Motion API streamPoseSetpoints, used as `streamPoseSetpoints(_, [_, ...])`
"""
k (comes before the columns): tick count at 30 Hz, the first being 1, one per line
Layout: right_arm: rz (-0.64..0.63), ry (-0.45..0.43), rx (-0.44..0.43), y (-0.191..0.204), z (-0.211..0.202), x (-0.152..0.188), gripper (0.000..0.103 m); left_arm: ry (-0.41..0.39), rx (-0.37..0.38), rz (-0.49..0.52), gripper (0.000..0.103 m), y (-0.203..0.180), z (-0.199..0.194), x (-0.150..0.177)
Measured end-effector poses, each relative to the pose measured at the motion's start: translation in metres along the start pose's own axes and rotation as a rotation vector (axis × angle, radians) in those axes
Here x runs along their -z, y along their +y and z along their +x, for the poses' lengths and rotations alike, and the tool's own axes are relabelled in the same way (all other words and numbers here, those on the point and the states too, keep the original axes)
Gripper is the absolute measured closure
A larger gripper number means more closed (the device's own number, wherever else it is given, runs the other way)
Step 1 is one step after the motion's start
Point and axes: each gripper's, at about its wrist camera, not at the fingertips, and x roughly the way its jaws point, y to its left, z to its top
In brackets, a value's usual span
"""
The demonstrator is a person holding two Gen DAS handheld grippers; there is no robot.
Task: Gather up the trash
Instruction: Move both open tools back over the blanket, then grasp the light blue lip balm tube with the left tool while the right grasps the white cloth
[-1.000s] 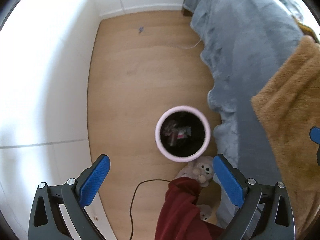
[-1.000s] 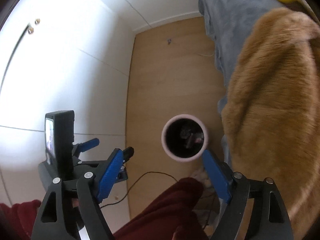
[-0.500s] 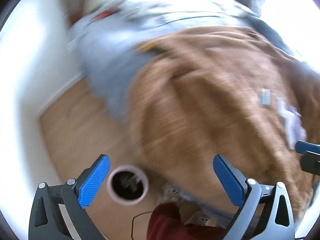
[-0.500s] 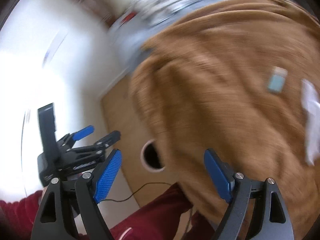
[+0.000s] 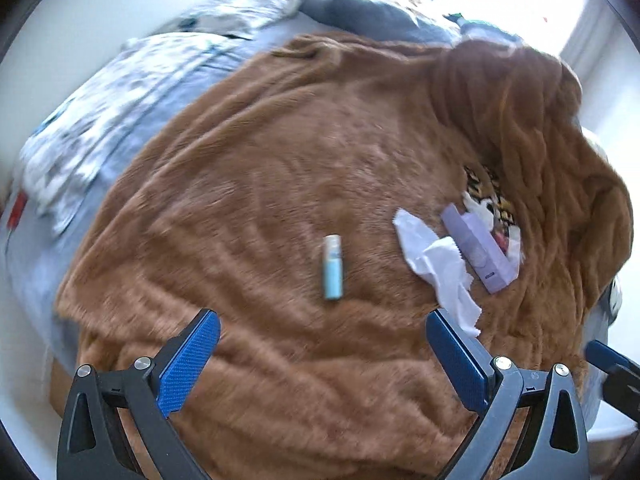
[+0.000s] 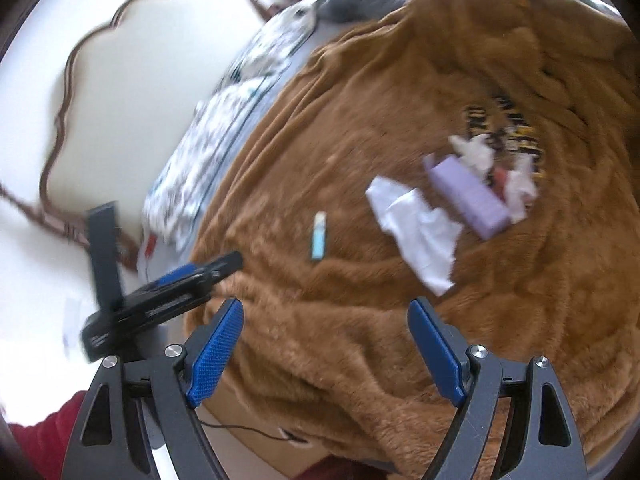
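A brown furry blanket [image 5: 280,184] covers the bed. On it lie a small light-blue tube [image 5: 332,267], a crumpled white tissue [image 5: 436,264], a lilac box [image 5: 478,250] and more crumpled wrappers [image 5: 490,204] beside it. The same items show in the right wrist view: the tube [image 6: 318,236], the tissue [image 6: 416,232] and the lilac box [image 6: 468,192]. My left gripper [image 5: 323,332] is open and empty, hovering near the tube. My right gripper [image 6: 326,320] is open and empty, nearer the blanket's edge.
A pale blue patterned duvet [image 5: 104,120] lies left of the blanket. A white wall [image 6: 120,100] is at left. The left gripper's body [image 6: 160,300] appears in the right wrist view. A thin cable [image 6: 240,428] runs below the blanket edge.
Both grippers swung up from the floor and the pink-rimmed bin to the bed. The bin is out of view now; the trash on the blanket has come into view.
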Motion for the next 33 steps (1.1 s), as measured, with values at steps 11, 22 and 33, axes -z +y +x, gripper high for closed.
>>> streamPoseSetpoints(11, [0.038, 0.007, 0.088, -0.057, 0.011, -0.04, 0.019, 0.187, -0.03, 0.06, 0.0, -0.02, 0.089, -0.01])
streamPoseSetpoints(22, [0.016, 0.148, 0.097, -0.064, 0.086, -0.062, 0.019, 0.242, -0.084, 0.091, 0.0, -0.02, 0.144, -0.022])
streamPoseSetpoints(33, [0.036, 0.237, 0.097, -0.074, 0.118, -0.059, 0.019, 0.297, -0.054, 0.1, 0.005, -0.029, 0.188, -0.032])
